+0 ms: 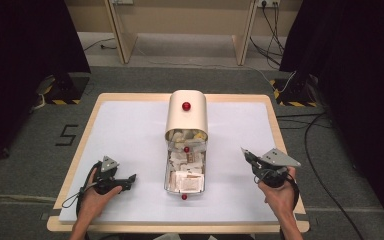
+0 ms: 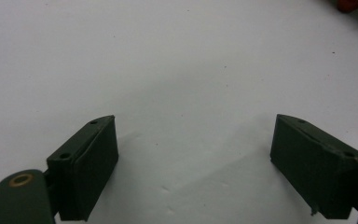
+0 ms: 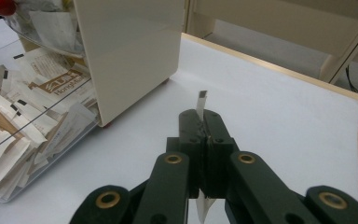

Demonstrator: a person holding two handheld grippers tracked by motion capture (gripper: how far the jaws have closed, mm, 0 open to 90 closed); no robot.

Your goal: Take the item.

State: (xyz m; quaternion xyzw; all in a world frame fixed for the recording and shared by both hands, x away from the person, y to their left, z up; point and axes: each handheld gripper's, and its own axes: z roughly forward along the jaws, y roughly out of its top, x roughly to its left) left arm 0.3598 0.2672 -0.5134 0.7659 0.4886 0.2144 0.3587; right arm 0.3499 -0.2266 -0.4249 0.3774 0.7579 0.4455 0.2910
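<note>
At the bottom of the high view two forearms come in. The left hand (image 1: 96,192) holds the left gripper (image 1: 130,178) low at the lower left of the frame, pointing right toward the centre, just above the white table cover (image 1: 130,130). The left gripper view adds what the high view cannot: its two black jaws stand wide apart with nothing between them, only bare white cover and their soft shadow below. A small red shape (image 2: 349,4) sits at the upper right corner of that view.

At the lower right of the high view the right hand (image 1: 277,192) holds the right gripper (image 1: 245,152) tilted up, pointing up and left. The right gripper view shows its jaws pressed together on a thin white paper sachet (image 3: 201,103), whose dark-tipped end sticks up above the jaws while another edge hangs out below them.

In the middle of the high view a clear drawer (image 1: 185,172) stands pulled out toward the person, packed with white and tan sachets, with a red knob (image 1: 184,197) at its near end. The right gripper view, upper left, brings print on one sachet close: "HongH" is readable, the rest cut off.

Behind the drawer, a cream rounded cabinet (image 1: 186,115) covers its far end, a red knob (image 1: 186,106) on top.

Beyond the table, the floor at the left of the frame carries a black marking like "5" (image 1: 66,135).
</note>
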